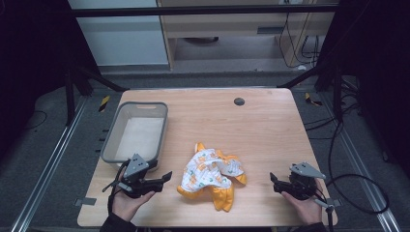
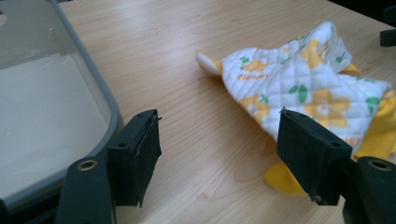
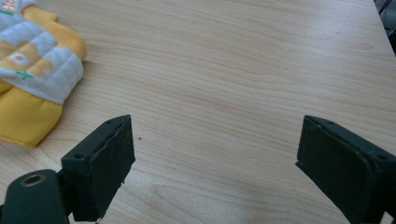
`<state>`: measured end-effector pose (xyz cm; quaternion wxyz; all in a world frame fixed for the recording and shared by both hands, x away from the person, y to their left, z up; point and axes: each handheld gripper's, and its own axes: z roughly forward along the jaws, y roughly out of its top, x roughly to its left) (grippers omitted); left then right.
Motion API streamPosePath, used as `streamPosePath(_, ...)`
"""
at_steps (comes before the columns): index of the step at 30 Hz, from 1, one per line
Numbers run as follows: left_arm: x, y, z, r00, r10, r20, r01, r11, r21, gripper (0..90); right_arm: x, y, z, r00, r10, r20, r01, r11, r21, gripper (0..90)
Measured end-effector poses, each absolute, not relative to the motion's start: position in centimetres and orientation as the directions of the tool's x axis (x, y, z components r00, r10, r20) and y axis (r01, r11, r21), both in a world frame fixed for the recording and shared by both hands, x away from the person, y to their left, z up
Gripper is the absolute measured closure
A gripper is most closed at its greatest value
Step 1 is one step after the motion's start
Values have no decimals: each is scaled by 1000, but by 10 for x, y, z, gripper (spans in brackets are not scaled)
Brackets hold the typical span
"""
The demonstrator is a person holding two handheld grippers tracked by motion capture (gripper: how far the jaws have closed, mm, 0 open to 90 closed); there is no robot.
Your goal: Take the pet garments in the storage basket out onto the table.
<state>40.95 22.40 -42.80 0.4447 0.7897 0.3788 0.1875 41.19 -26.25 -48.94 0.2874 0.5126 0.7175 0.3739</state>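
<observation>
quilted garment (image 1: 211, 176) with yellow flowers and yellow lining lies crumpled on the table (image 1: 261, 130), between the two grippers and just right of the grey bin (image 1: 135, 131). left gripper (image 1: 167, 176) has its jaws spread wide with nothing between them and points at the near edge of the cloth, and right gripper (image 1: 273, 180) rests apart on the other side, also spread and empty. to do this step well, i think the left gripper should come low and catch one free edge only, not the whole bunch.

The grey tub (image 2: 100, 100) runs off the left gripper view's edge.
</observation>
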Motion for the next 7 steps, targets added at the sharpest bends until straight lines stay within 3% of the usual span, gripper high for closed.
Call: streamPosePath(7, 397, 243, -448, 612, 788, -65, 474, -300, 828, 305, 412, -262, -490, -313, 949, -35, 518, 201, 831, 103)
